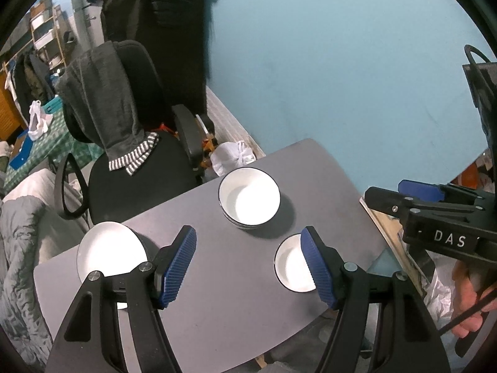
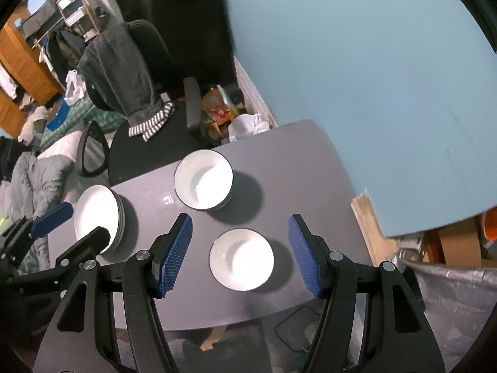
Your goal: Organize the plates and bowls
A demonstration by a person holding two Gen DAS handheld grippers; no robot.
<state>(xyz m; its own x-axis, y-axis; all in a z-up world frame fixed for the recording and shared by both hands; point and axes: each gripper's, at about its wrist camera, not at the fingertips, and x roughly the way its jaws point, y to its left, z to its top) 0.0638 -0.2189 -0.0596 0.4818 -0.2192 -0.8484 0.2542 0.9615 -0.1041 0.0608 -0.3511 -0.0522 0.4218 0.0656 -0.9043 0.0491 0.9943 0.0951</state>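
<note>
right now your left gripper (image 1: 248, 267) and right gripper (image 2: 239, 255) both hang spread and empty above the grey table (image 2: 310, 168). a single bowl (image 2: 241, 259) sits below the right one, stacked bowls (image 2: 203, 178) farther back, plates (image 2: 96, 217) at the left.

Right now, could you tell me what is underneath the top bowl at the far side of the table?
The top bowl sits nested in a stack: darker rims of further bowls show beneath it. How many there are is covered, and the grey table under the stack is hidden.
</note>
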